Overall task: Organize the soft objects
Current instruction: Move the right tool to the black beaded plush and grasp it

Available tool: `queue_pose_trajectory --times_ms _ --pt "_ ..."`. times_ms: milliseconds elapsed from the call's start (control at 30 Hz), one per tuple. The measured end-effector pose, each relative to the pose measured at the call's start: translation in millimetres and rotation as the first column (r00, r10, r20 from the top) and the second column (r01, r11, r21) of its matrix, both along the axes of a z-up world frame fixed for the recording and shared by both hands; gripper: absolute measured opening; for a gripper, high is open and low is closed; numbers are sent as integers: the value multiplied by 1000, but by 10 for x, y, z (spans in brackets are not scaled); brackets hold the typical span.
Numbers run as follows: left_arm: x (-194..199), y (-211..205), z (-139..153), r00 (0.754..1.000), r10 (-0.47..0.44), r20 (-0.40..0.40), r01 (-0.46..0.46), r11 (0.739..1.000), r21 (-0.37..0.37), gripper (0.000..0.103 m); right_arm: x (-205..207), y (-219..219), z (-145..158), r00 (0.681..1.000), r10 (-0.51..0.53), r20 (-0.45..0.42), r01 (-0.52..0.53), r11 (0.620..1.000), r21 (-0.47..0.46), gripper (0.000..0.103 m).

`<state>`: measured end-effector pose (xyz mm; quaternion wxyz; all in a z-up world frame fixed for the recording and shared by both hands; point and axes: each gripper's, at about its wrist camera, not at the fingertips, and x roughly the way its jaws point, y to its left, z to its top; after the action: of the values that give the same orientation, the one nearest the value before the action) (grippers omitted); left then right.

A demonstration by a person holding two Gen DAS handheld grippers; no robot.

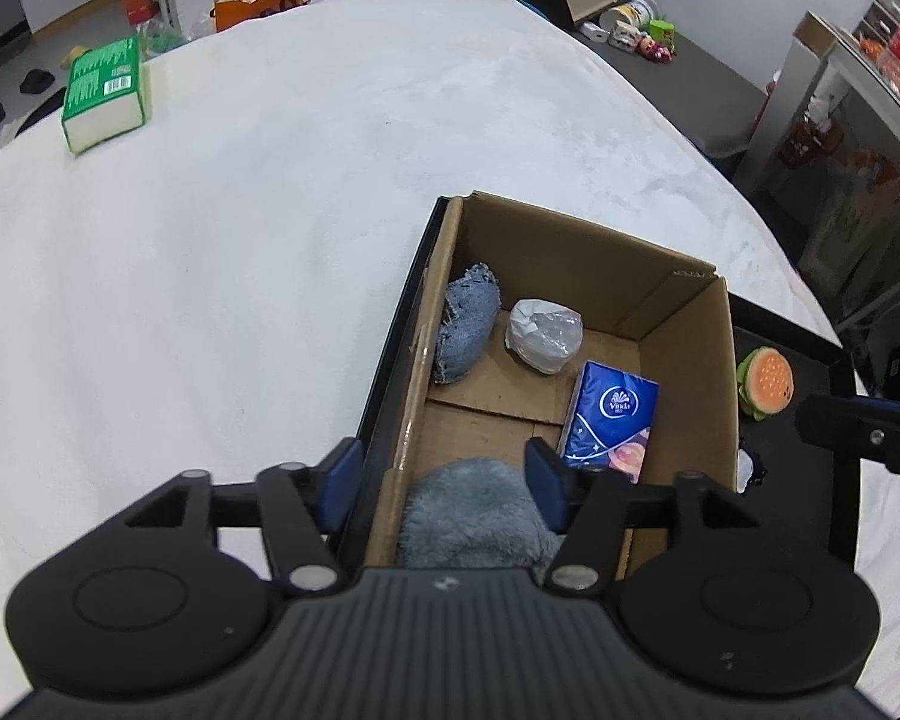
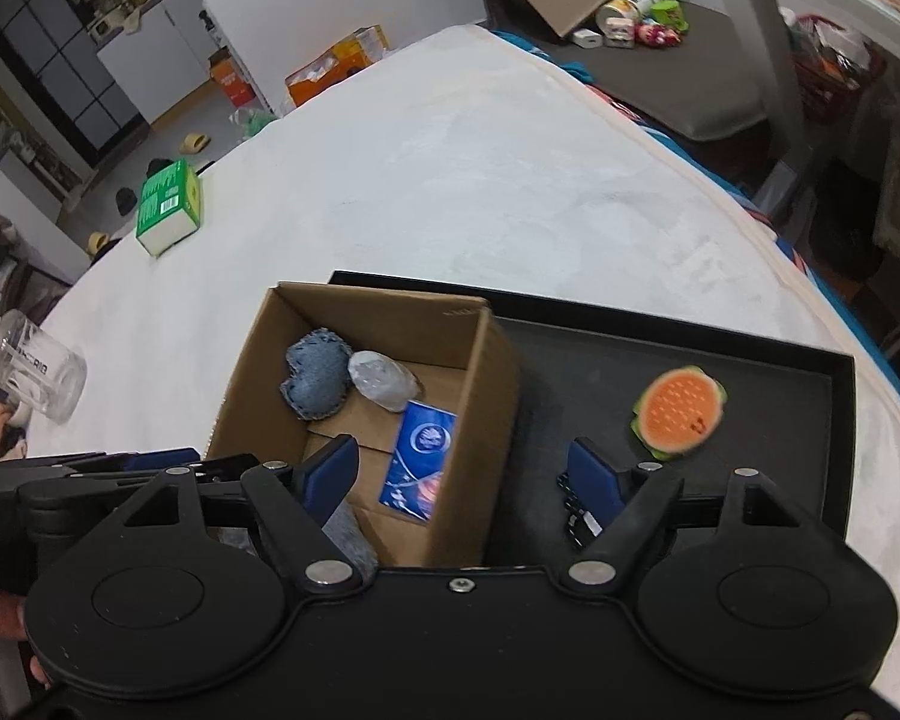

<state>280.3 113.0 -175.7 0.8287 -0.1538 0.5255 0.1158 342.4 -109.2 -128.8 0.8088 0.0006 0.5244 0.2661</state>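
Note:
An open cardboard box (image 1: 660, 276) (image 2: 492, 372) stands on a black tray (image 2: 750, 348). Inside lie a denim pouch (image 1: 468, 324) (image 2: 315, 381), a clear-wrapped white bundle (image 1: 545, 333) (image 2: 384, 384), a blue Vinda tissue pack (image 1: 612, 420) (image 2: 420, 459) and a grey fluffy item (image 1: 474, 510) (image 2: 345, 531). My left gripper (image 1: 441, 477) is open above the box's near left wall, over the fluffy item. My right gripper (image 2: 465, 474) is open and empty over the box's right wall. An orange burger plush (image 2: 678, 411) (image 1: 765, 381) lies on the tray.
A green tissue pack (image 1: 105, 96) (image 2: 168, 207) lies far left on the white bed (image 1: 270, 240). A clear plastic bottle (image 2: 30, 369) is at the left edge. A small black object (image 2: 576, 510) sits on the tray. Boxes and clutter lie on the floor beyond.

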Motion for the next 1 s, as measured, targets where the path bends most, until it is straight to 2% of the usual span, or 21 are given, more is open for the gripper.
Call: queue_pose_trajectory --times_ms 67,133,333,733,867,1000 --pt "7 -35 13 1000 -10 -5 10 1000 16 70 5 -95 -30 1000 -12 -7 12 1000 17 79" --pt "12 -71 25 1000 -18 -9 18 999 33 72 13 -197 -68 999 -30 -14 30 999 35 82" --pt "63 -185 62 999 -41 -22 42 996 74 79 36 -510 -256 995 -81 -53 86 992 91 82" --pt "181 -494 34 992 -105 -70 115 982 153 83 183 -854 -690 979 -133 -157 160 971 178 82" --pt "216 -564 -5 991 -96 -91 111 978 179 85 205 -857 -802 979 -122 -162 149 975 165 82" --pt "246 -601 -31 990 -93 -108 113 972 205 85 219 -843 -925 979 -94 -180 127 976 179 72"
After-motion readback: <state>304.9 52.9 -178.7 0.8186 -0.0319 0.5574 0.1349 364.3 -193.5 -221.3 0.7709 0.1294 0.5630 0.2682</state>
